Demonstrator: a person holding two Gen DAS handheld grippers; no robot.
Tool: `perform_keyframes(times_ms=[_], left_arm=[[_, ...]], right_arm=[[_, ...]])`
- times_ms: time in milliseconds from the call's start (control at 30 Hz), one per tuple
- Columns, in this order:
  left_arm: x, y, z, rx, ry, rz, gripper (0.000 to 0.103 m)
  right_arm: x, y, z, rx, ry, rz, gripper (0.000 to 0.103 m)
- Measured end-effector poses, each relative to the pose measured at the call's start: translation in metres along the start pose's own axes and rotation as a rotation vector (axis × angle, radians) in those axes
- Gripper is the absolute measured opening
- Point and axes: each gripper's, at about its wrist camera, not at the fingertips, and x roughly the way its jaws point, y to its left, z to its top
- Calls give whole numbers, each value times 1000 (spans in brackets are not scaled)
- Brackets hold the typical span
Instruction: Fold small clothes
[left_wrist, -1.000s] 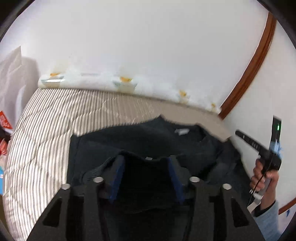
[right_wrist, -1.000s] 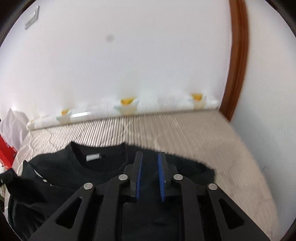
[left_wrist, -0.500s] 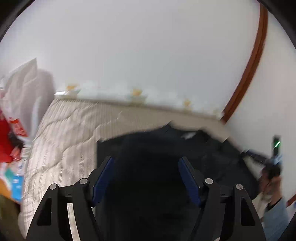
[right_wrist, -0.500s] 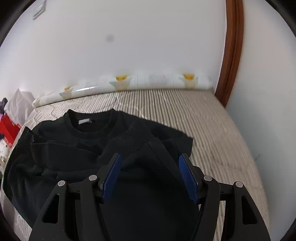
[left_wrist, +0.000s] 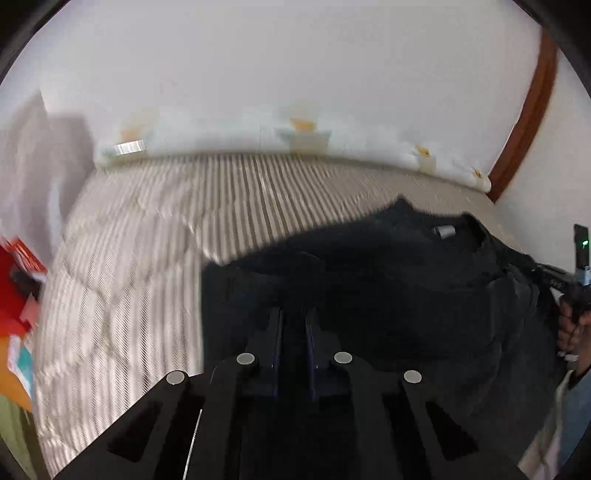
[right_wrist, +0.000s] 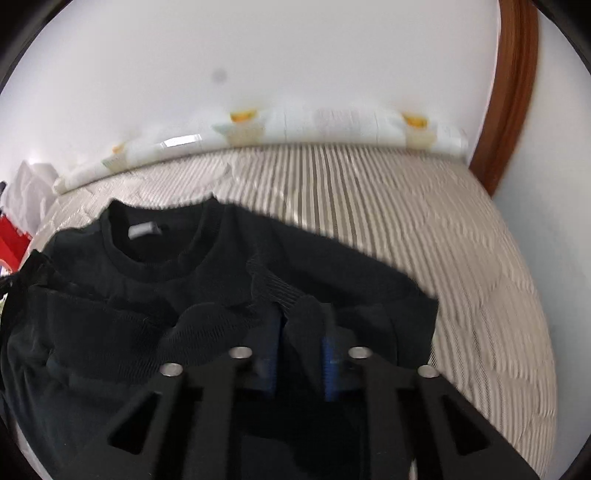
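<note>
Two wrist views, each taken in turn.

Left wrist view: the left hand-held gripper (left_wrist: 293, 325) sits low over the black sweater (left_wrist: 388, 280), jaws nearly together and clenched on dark fabric near the garment's left edge; the cloth between the blue pads is hard to separate from the dark body around it. The sweater lies on the striped bed (left_wrist: 155, 236), collar and grey label (left_wrist: 445, 230) toward the wall. At the frame's right edge a hand (left_wrist: 570, 328) holds the other tool, green light lit. Red packaging (left_wrist: 20, 280) lies beside the bed at left. Frame is motion-blurred.

Right wrist view: the right hand-held gripper (right_wrist: 301, 339) has its jaws closing, with a raised ridge of black knit standing between the blue pads and pinched there. The sweater (right_wrist: 166, 280) is spread on the bed (right_wrist: 461, 258), neckline toward the wall, label (right_wrist: 144, 230) visible inside the collar. A folded sleeve with ribbed cuff (right_wrist: 277, 288) lies across the chest just ahead of the fingers. A patterned white roll (right_wrist: 295, 129) runs along the wall.
</note>
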Motion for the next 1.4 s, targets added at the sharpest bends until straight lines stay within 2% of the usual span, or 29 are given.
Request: perform_keyframes(times_ms=[67,100,167,267,367,467,533,700,833,967,1033,1133,1200,1300,1400], left_arm=[[-11,6,0,-21,-72,7,10],[-14,12,-1,-56,-91,-23,10],[-11,16,0,-84,-90,-17,10],[5,14,5,-82,-54,6,10],[19,11,5,-83,-1,44,10],[23,6,4,-68,16,68,15],[20,4,4,-54,26,80,18],[7,-1,-7,-29,67,105,44],[-8,-6,-31,8,93,155,48],[-37,-3,-57,13,47,201,55],[-49,3,-72,-6,73,176,56],[-64,10,-93,-29,81,163,56],[-78,15,-109,-46,71,157,56],[-93,22,-126,-80,69,149,56],[-105,28,-145,-122,76,119,56]], right_arm=[[-25,-14,-1,57,-151,-6,12],[-33,-27,-1,124,-206,34,12],[-28,-34,2,157,-192,44,11],[-2,-24,2,106,-119,-40,11],[17,-22,-1,94,-60,-83,12],[19,-22,-1,92,-30,-98,18],[10,-22,-3,84,-14,-118,24],[-31,-17,-31,65,-24,-114,37],[-51,-19,-72,23,7,-173,40],[-65,-34,-116,110,45,-195,40],[-82,-36,-127,142,41,-208,40],[-106,-27,-130,119,31,-279,40],[-121,-18,-130,109,8,-295,42],[-139,5,-125,79,-28,-268,43],[-146,45,-122,36,-50,-216,46]])
